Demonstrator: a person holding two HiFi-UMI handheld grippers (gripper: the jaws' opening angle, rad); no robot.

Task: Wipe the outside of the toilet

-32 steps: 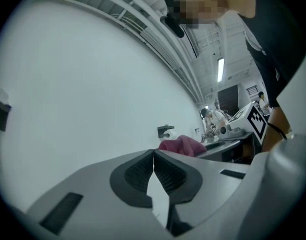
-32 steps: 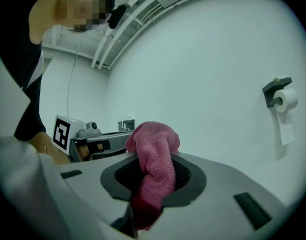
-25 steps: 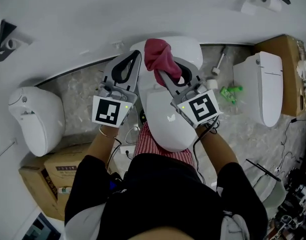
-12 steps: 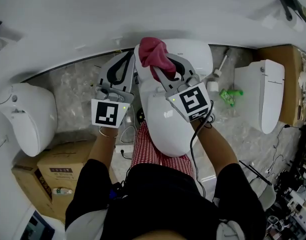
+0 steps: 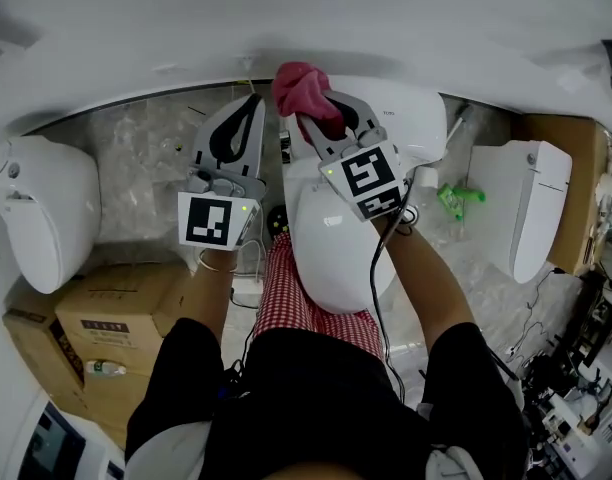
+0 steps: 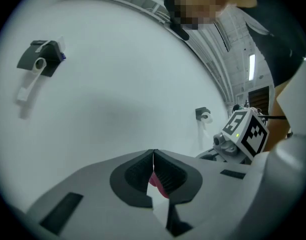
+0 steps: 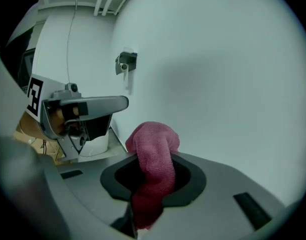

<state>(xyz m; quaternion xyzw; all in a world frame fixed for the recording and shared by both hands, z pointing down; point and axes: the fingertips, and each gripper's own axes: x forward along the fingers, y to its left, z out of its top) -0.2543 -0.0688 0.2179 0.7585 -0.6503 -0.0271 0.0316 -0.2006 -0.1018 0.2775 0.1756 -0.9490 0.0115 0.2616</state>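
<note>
Three toilets stand along the floor's wall edge: the middle toilet (image 5: 336,248) in front of the person, a left toilet (image 5: 36,218) and a right toilet (image 5: 516,203). Two cardboard boxes (image 5: 96,328) sit at the floor's left and right edges. A green object (image 5: 451,196) lies between the middle and right toilets. The right claw (image 5: 318,113) clamps the one red cloth (image 5: 298,88) over the middle toilet's wall end. Just beside it, the left claw (image 5: 252,108) is closed tip to tip and holds nothing.
</note>
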